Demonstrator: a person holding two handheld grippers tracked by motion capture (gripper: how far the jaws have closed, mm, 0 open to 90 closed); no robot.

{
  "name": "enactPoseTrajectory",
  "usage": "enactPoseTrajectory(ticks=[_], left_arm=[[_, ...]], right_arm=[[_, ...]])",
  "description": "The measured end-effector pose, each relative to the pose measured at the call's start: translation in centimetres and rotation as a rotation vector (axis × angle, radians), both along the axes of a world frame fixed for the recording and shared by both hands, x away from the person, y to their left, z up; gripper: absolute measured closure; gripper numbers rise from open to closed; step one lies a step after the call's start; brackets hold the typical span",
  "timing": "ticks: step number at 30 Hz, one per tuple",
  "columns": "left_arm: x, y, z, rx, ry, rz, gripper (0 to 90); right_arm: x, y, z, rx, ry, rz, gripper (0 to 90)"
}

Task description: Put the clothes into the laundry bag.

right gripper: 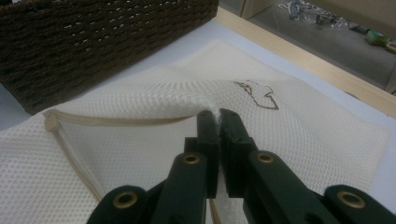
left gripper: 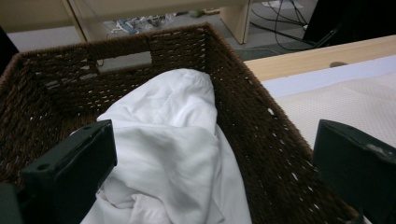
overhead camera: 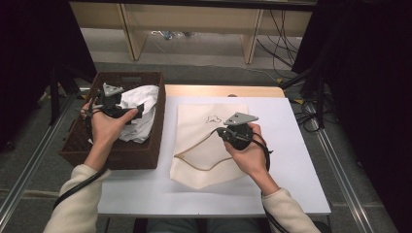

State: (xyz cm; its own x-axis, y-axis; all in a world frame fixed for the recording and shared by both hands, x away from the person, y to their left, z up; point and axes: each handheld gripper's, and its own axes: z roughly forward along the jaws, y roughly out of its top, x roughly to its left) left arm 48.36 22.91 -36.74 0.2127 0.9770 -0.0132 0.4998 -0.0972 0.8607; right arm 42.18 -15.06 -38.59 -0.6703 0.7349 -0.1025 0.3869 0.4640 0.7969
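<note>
The right claw (right gripper: 218,116) is pinched shut on the cream mesh laundry bag (overhead camera: 204,145), lifting its upper layer off the counter (overhead camera: 291,160). The left claw (left gripper: 215,154) hangs wide open, empty, just above the white garment (left gripper: 173,154) in the wicker basket (left gripper: 261,121). Nothing is bagged yet.

Right tongs (right gripper: 218,116) pinching cream mesh bag (right gripper: 163,93) beside wicker basket (right gripper: 93,42).

Grey floor (overhead camera: 194,48) lying beyond the tabletop (overhead camera: 291,184). Wooden shelf (overhead camera: 194,19) standing at the back. Cables (overhead camera: 286,39) trailing right. Black drapes (overhead camera: 369,73) hanging on both sides.
</note>
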Motion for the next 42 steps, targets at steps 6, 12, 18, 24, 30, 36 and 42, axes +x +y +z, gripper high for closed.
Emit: enactPoseTrajectory(ticks=[6, 12, 18, 24, 30, 36, 42], left_arm=[[2.1, 0.8, -0.3, 0.003, 0.045, 0.045, 0.0], [4.1, 1.6, -1.6, 0.020, 0.135, 0.076, 0.0], [6.1, 1.8, -4.0, 0.008, 0.244, 0.109, 0.0], [7.3, 1.4, -6.7, 0.057, 0.349, 0.126, 0.0], [7.5, 1.8, -9.0, 0.105, 0.439, 0.169, 2.9], [7.6, 1.9, -9.4, 0.121, 0.471, 0.149, 15.6], [7.5, 1.7, -9.0, 0.147, 0.474, 0.116, 38.6]], right_arm=[[-0.2, 0.2, -0.1, 0.023, 0.029, -0.022, 88.8], [-0.1, 0.1, -0.1, 0.010, 0.016, -0.010, 88.7], [0.1, 0.1, -0.2, -0.004, -0.004, 0.002, 88.7], [0.1, 0.1, -0.3, -0.002, 0.000, 0.002, 88.7], [0.1, 0.1, -0.5, 0.003, 0.016, -0.002, 88.7], [0.2, 0.1, -0.5, 0.000, 0.018, -0.003, 88.7], [0.2, 0.1, -0.5, 0.002, 0.020, -0.001, 88.7]])
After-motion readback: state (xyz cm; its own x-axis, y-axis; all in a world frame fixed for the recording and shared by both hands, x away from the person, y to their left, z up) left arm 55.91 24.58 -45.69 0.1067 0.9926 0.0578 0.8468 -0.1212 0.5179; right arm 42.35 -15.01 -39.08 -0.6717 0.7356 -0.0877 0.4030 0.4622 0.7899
